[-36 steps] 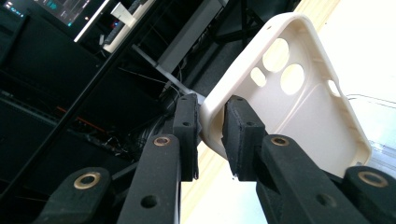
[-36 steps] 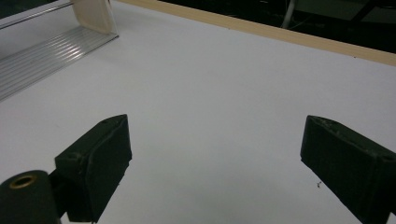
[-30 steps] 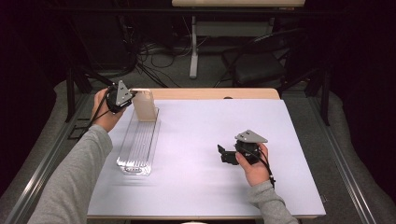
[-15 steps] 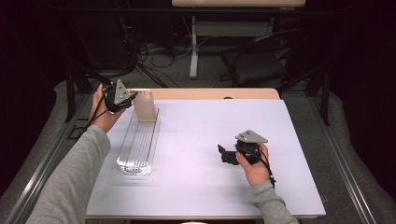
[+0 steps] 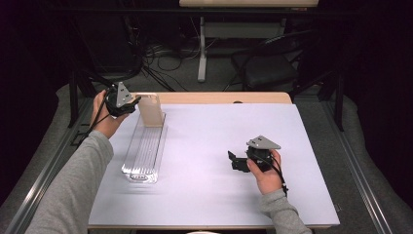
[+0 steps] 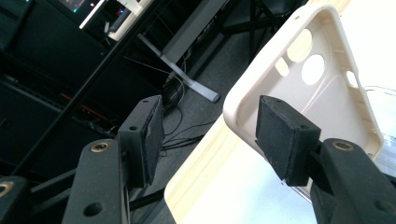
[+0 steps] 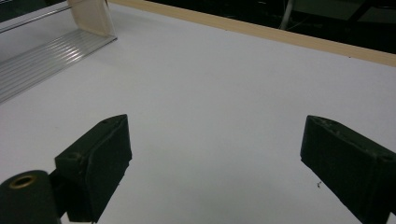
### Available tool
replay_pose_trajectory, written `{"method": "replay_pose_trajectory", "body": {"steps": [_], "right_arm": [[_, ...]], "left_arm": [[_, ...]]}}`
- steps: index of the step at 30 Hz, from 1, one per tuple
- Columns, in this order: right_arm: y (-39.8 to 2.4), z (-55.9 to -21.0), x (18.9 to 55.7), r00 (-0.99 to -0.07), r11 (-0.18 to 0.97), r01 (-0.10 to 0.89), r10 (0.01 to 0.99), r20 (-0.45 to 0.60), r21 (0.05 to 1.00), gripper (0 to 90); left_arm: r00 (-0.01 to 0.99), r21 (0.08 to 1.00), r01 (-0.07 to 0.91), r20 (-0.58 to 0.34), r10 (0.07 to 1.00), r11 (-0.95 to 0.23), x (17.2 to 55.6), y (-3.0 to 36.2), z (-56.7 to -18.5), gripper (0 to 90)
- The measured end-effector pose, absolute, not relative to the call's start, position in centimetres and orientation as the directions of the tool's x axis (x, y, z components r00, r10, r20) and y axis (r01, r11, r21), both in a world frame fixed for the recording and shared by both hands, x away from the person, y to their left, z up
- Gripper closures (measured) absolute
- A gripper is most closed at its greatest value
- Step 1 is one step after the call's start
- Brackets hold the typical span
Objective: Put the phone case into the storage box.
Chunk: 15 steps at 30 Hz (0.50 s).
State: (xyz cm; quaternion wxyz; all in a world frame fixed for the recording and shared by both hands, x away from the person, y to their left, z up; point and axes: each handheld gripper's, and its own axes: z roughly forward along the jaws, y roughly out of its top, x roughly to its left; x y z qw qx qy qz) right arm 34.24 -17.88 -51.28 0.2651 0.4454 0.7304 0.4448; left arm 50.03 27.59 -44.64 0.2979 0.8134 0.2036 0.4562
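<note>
phone case [image 5: 150, 110] is being left standing at the far end of the clear tray [image 5: 144, 152], already released by the left gripper [image 5: 130, 105], whose jaws have just been opening and are apart, while the right gripper [image 5: 234, 161] is being kept idle, jaws wide apart, well to the tray's right.

Left gripper [image 5: 130, 103]: at the far left corner of the table, jaws just opening, beside the case's edge.
Phone case [image 5: 150, 110]: cream, upright at the far end of the tray.
Clear ribbed tray [image 5: 144, 155]: lies lengthwise along the left side (its near end rounded).
Right gripper [image 5: 238, 161]: low over the white table [image 5: 209, 195], well apart from the tray, nothing between its jaws.
</note>
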Motion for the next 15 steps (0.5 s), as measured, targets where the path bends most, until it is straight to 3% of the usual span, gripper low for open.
{"method": "replay_pose_trajectory", "body": {"steps": [9, 15], "right_arm": [[-17.88, -51.31, 34.25, -0.464, 0.213, 0.414, 0.886, 0.004, 0.885, 8.1], [-18.17, -51.32, 34.26, -0.459, 0.205, 0.416, 0.889, 0.01, 0.886, 8.1]], "left_arm": [[0.511, 0.672, 0.031, 0.625, 0.59, -0.74, 49.61, 27.72, -44.29, 40.5], [0.507, 0.688, 0.064, 0.601, 0.617, -0.723, 49.35, 27.99, -43.91, 40.7]]}}
